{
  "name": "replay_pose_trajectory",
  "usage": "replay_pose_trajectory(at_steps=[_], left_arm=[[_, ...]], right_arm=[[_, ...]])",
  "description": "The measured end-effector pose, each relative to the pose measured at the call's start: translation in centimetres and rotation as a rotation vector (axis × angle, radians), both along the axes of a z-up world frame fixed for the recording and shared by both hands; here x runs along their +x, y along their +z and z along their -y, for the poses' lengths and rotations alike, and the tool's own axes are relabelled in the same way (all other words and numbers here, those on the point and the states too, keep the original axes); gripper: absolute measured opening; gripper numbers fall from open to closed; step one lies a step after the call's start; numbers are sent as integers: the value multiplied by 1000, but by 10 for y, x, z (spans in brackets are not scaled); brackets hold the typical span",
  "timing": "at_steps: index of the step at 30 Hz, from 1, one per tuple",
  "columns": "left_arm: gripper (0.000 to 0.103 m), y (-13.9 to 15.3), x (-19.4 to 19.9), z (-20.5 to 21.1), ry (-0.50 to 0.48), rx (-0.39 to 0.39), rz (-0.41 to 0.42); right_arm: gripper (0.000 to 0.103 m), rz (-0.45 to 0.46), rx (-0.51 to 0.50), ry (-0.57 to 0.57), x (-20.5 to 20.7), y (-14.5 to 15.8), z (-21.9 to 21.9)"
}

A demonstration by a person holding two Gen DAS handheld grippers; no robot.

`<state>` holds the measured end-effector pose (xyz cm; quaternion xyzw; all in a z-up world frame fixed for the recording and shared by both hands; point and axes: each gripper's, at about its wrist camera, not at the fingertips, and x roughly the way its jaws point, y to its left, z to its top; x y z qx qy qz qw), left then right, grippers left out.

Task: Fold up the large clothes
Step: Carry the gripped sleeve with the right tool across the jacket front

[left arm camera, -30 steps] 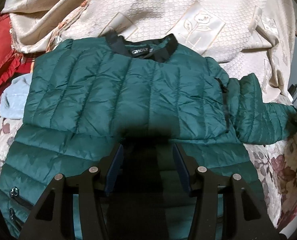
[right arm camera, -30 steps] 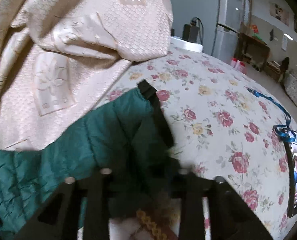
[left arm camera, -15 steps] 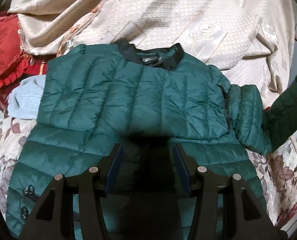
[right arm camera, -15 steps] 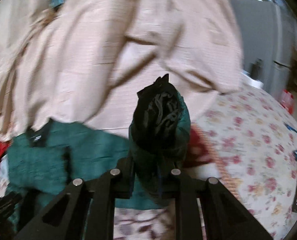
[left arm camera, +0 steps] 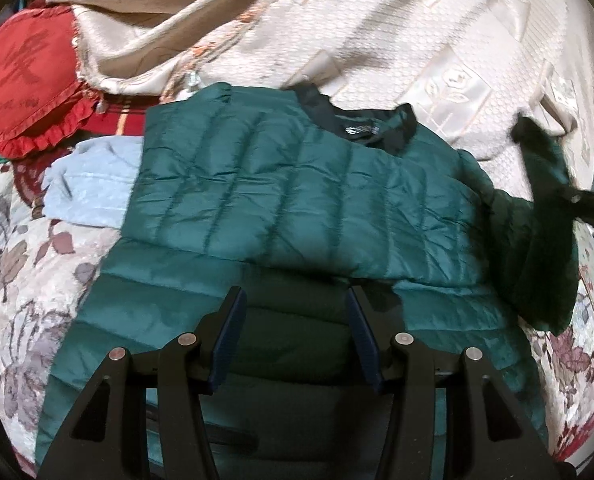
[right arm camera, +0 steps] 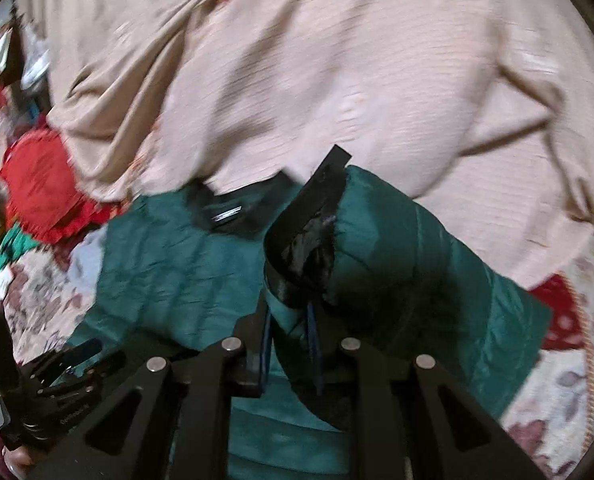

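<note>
A dark green quilted puffer jacket (left arm camera: 297, 200) lies on the floral bed, black collar (left arm camera: 361, 128) at the far side, its left part folded over the body. My left gripper (left arm camera: 293, 332) is open and empty above the jacket's lower middle. My right gripper (right arm camera: 289, 344) is shut on the jacket's right sleeve (right arm camera: 377, 248) near its black cuff (right arm camera: 305, 240), and holds it lifted over the jacket body (right arm camera: 177, 264). The lifted sleeve (left arm camera: 545, 200) and the right gripper (left arm camera: 589, 204) show at the right edge of the left wrist view.
A cream embroidered bedspread (left arm camera: 337, 32) is bunched behind the jacket. A red ruffled cushion (left arm camera: 25, 88) and a light blue cloth (left arm camera: 93, 184) lie at the left. The floral sheet (left arm camera: 25, 264) surrounds the jacket. The left gripper (right arm camera: 57, 392) shows low left in the right wrist view.
My right gripper has lifted the sleeve off the bed and swung it left over the jacket body. My left gripper has drifted, staying open.
</note>
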<state>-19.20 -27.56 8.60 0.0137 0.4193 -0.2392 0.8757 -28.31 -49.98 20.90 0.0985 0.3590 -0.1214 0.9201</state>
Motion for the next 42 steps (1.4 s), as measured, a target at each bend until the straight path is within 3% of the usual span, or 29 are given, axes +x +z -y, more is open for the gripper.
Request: replay_pose_trajectory(at_steps=[9,17,18,19,20,22,28,33,42], left_arm=[[33,-12,20,-26,60,-11,-37],[33,-20,27,-24,60,-24,-63],[33,-21,27,-24,57,-29,-66],[33,-20,28,-23,53,-39,-70],[33,-19,28,-22,49,-54,-75],[33,-16,28,-20,40,-92,-90],[41,-1,26,-4,-12,-189,-126],[53,14,20,27,-84,-243,-115],[54,-17,21,110,-207,-140,-183]], right_arm=[[16,-106,110,121,73,-68,-54],[19,-163,206,135,98,-120,-62],[22,-158,225,139,97,-120,-61],[36,-155,239,153,96,-118,-61],[58,-151,247,166,94,-114,-61],[75,-122,243,177,82,-101,-62],[76,-29,241,142,28,-54,-45],[81,7,197,49,-29,-26,-10],[83,-2,223,-114,-98,-29,55]])
